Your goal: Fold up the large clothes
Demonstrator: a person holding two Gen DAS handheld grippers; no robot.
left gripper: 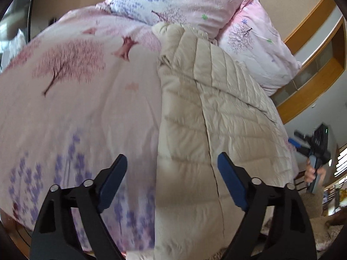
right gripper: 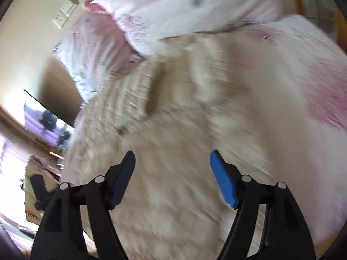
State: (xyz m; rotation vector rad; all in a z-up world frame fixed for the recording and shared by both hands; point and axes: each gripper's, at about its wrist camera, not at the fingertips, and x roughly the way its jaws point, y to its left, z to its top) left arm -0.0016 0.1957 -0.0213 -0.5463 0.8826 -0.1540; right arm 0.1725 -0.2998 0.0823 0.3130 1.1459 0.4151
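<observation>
Cream quilted down jacket lies lengthwise on the bed, on top of a pink duvet printed with pink trees and purple flowers. In the left wrist view the jacket runs from about 12 o'clock, where its collar end meets the pillows, down to 6 o'clock at the near edge of the bed, with a dark seam or zip line running along its length. The left gripper hangs above the jacket's near part with its jaws spread wide and nothing between the pads; its left finger is over the duvet, its right finger over the jacket. At about 3 o'clock in that view, off the side of the bed, a hand holds the handle of the right gripper, clear of the jacket.

The right wrist view is heavily motion-blurred. The right gripper is released, its blue pads well apart with nothing held, and the jacket fills the middle of that view beneath it. Pillows sit toward 12 o'clock, and the duvet spreads toward 3 o'clock.
</observation>
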